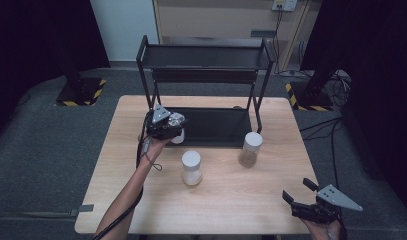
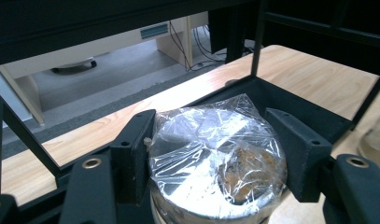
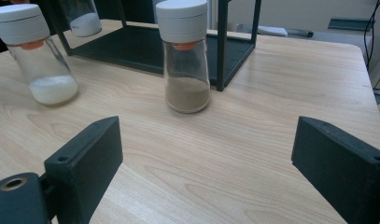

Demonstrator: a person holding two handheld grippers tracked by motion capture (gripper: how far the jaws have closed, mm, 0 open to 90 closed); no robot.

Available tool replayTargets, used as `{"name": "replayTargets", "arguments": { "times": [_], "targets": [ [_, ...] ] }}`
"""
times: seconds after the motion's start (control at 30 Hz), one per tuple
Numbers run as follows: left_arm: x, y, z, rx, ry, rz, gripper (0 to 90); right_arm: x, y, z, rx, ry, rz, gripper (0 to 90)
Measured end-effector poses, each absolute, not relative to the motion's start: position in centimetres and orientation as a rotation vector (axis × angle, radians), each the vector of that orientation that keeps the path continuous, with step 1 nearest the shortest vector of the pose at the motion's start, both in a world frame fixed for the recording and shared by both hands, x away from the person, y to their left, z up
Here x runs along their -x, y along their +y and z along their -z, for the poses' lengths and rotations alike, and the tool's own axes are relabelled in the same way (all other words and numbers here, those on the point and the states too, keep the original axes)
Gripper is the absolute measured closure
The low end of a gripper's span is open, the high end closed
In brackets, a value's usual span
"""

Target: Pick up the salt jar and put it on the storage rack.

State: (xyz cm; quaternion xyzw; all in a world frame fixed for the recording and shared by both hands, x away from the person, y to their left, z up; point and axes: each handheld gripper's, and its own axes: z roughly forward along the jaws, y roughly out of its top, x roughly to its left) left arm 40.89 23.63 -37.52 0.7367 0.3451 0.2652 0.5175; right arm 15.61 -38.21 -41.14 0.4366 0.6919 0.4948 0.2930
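Film-wrapped, white-capped glass jar [image 2: 215,163] sits clamped upright in the left tool [image 2: 215,158], right at the black metal rack's [image 1: 211,127] lower shelf; right tool [image 1: 300,191] waits open, well apart.

White-lidded jar [image 3: 185,56] of brown powder, black rack [image 1: 206,57], pale wood table [image 1: 231,200].

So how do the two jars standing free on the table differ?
The left jar holds white powder; the right jar holds brown powder. The left jar stands out on open tabletop, the right jar beside the rack's post. Both are upright clear glass with white caps, and neither is gripped.
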Motion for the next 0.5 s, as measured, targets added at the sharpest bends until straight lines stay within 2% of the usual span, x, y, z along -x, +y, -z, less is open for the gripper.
{"name": "replayTargets", "arguments": {
  "times": [0.5],
  "targets": [
    [-43.0,22.2,39.2,-1.722,0.958,-0.689,35.3,-15.6,-38.3,41.2,-1.169,1.84,-1.324,8.8]
  ]
}}
